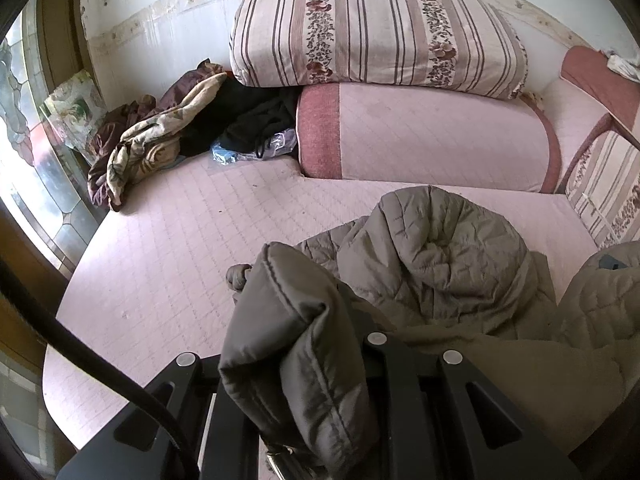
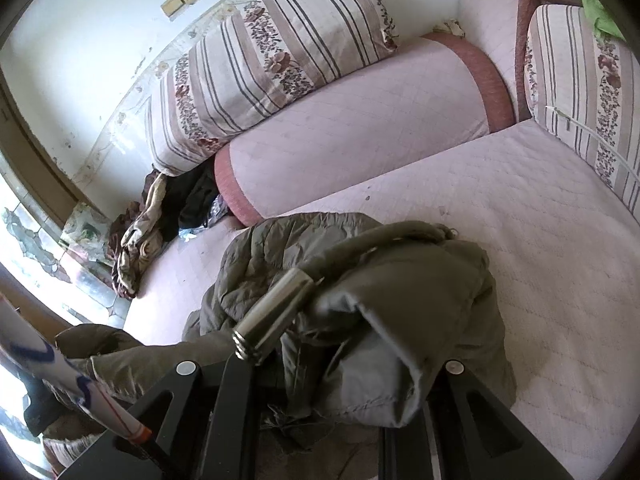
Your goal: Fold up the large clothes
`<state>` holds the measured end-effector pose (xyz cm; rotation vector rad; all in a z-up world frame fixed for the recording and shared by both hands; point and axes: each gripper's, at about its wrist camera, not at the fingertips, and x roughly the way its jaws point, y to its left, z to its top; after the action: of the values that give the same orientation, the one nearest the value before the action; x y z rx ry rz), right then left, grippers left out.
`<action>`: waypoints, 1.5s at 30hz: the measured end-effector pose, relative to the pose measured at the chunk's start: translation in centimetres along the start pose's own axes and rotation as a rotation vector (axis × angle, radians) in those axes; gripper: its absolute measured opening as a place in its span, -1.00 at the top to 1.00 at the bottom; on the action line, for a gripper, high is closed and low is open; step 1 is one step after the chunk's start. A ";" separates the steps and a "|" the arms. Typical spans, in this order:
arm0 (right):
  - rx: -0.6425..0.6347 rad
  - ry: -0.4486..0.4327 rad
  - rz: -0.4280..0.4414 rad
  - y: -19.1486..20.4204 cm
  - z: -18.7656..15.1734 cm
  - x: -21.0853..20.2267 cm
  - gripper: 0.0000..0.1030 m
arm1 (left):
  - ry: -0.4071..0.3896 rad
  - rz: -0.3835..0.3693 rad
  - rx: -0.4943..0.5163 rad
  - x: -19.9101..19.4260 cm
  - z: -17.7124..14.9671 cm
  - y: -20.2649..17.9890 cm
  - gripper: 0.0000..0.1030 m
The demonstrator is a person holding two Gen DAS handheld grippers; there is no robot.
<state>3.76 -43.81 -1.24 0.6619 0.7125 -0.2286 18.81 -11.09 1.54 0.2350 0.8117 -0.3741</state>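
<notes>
An olive-grey quilted jacket (image 1: 440, 264) lies bunched on the pink quilted mattress (image 1: 168, 248). My left gripper (image 1: 308, 364) is shut on a thick padded edge of the jacket, which drapes over the fingers. In the right wrist view the jacket (image 2: 280, 256) is heaped in front. My right gripper (image 2: 340, 364) is shut on a fold of the jacket near a drawstring with a metal cord end (image 2: 276, 316). Cloth hides the fingertips of both grippers.
A pink bolster (image 1: 432, 136) with a striped floral cushion (image 1: 376, 32) on top lies at the back. A pile of dark and patterned clothes (image 1: 160, 136) sits at the back left by a stained-glass window (image 1: 28, 152). Another striped cushion (image 2: 588, 92) is at right.
</notes>
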 end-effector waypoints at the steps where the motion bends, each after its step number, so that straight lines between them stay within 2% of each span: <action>1: 0.002 0.003 -0.003 0.0 0.3 0.4 0.66 | 0.007 0.000 -0.003 0.4 0.4 0.0 0.71; 12: 0.002 0.023 -0.056 -0.6 3.1 5.7 0.66 | 0.065 0.028 -0.028 6.0 3.7 -0.6 0.71; 24: 0.059 0.053 -0.109 -3.9 3.9 11.2 0.65 | 0.125 0.095 -0.040 13.3 4.7 -1.4 0.70; 35: 0.078 0.066 -0.145 -5.1 4.7 14.8 0.64 | 0.134 0.132 -0.044 17.1 5.6 -2.0 0.67; 45: 0.080 0.076 -0.160 -6.1 4.1 17.0 0.63 | 0.137 0.153 -0.042 19.8 5.0 -2.2 0.60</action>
<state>16.09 -50.75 -13.27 0.6933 0.8343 -0.3825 33.67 -19.50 -9.94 0.2837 0.9295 -0.1981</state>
